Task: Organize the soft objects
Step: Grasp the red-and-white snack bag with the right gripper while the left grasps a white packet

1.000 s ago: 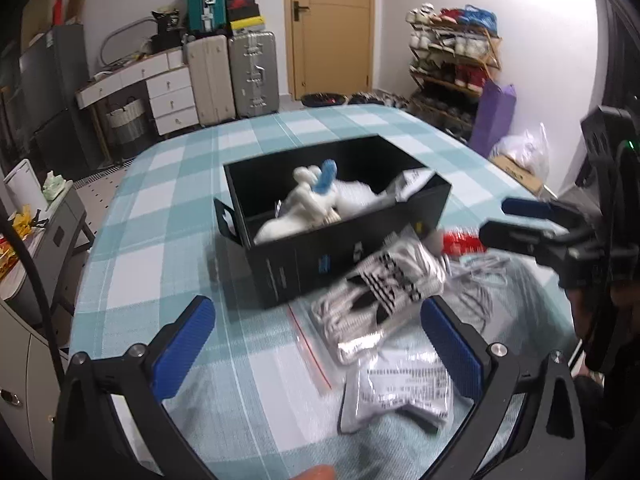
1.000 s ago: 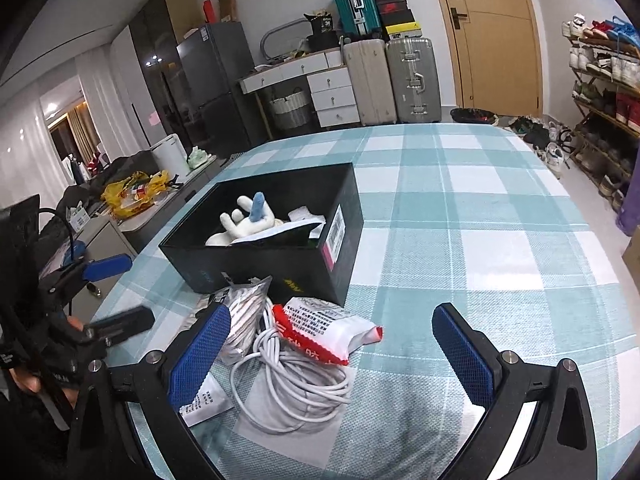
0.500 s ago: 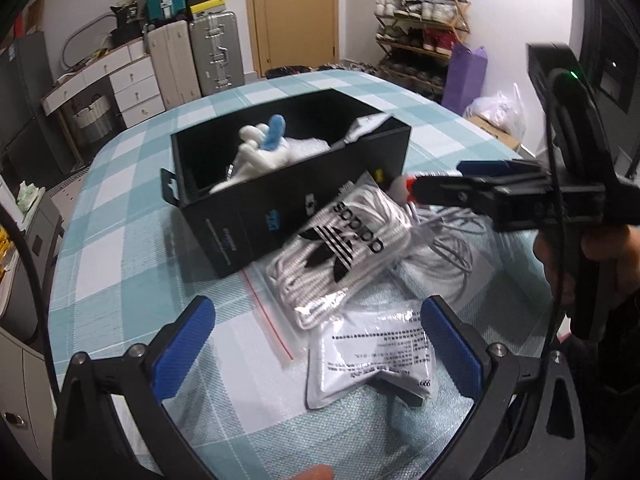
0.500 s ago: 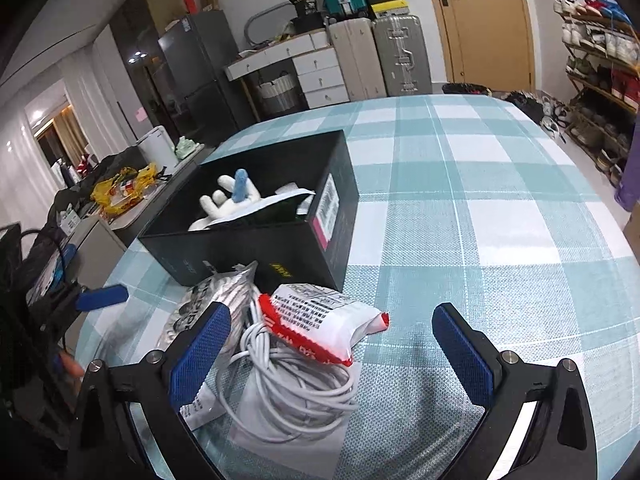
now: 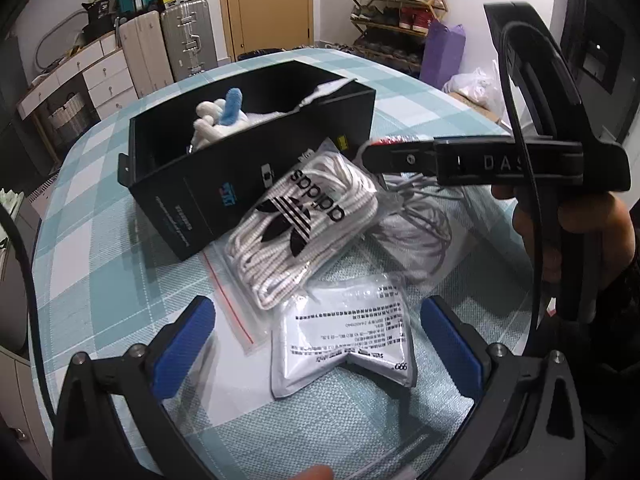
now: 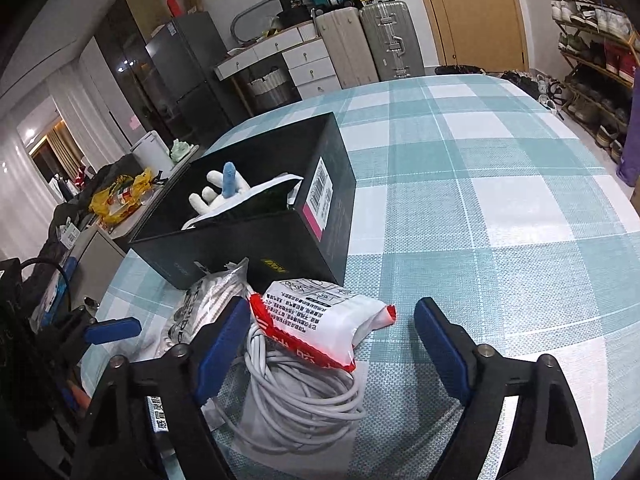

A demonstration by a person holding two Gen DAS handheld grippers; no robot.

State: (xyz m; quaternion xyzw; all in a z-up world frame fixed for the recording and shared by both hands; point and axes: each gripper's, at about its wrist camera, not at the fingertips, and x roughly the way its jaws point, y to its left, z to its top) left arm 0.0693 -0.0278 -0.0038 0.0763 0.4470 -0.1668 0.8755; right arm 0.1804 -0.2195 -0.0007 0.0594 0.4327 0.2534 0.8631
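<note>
Crinkly red-white packet [image 6: 320, 320] on coiled cable [image 6: 296, 392], rigid black box [image 6: 248, 236]

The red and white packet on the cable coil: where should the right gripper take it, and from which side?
Grip the red and white packet across its puffy white middle, coming from above and the near side. It lies tilted on the white cable coil, its flat sealed ends offer little hold, and the black box blocks the far side. The right gripper already straddles it, jaws open and just closing.
</note>
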